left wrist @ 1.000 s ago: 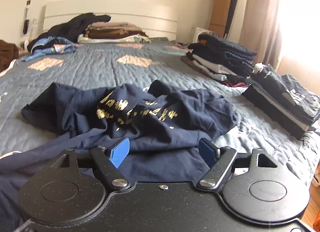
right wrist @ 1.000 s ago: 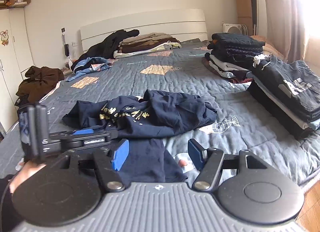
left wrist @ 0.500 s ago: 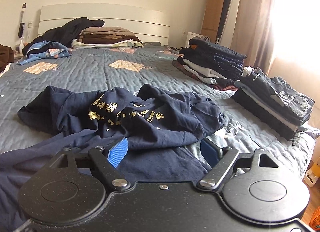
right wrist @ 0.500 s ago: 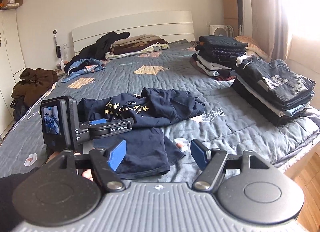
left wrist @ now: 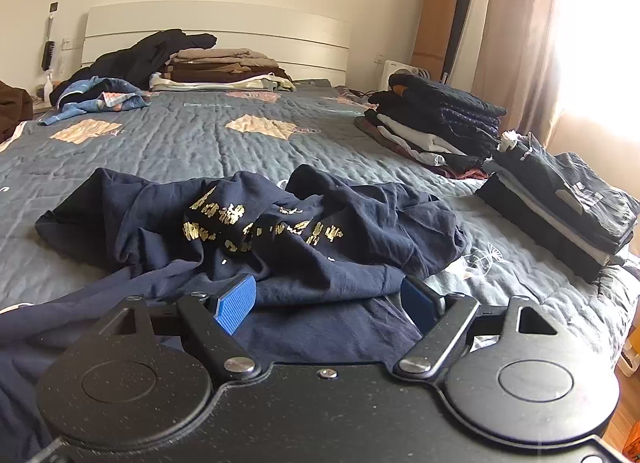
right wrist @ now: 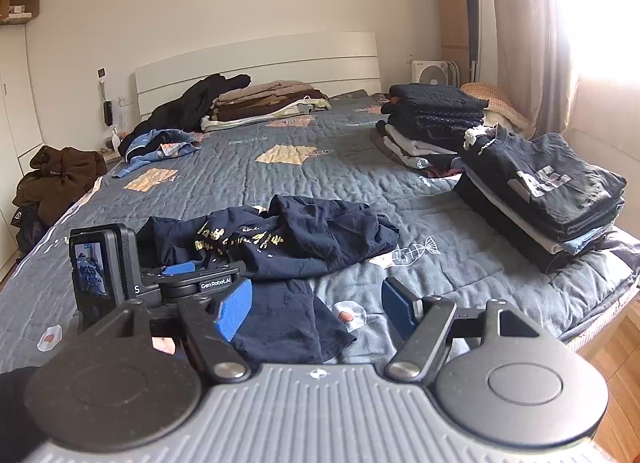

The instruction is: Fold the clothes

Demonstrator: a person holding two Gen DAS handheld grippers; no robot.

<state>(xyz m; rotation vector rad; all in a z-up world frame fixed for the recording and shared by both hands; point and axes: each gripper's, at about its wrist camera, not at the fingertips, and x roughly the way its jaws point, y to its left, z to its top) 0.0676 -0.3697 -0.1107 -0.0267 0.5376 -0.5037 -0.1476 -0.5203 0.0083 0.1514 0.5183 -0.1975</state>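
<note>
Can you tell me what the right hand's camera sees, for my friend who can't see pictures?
A crumpled navy shirt with gold print lies on a grey-blue quilted bed, beyond the right gripper, whose blue-padded jaws stand open and empty. The left gripper sits at its left, and folded clothes are stacked along the bed's right edge.

Count with me. You have two grippers in play: the left gripper (left wrist: 326, 301) and the right gripper (right wrist: 314, 303). One crumpled navy shirt (right wrist: 280, 241) with gold print lies near you on one bed (right wrist: 340, 179). Three folded stacks are visible: the near-right stack (right wrist: 540, 191), the far-right stack (right wrist: 432, 119), and the brown-and-beige stack (right wrist: 268, 101) at the headboard. You also see one loose blue garment (right wrist: 160, 145) and one black heap (right wrist: 200, 101), both far left.
</note>
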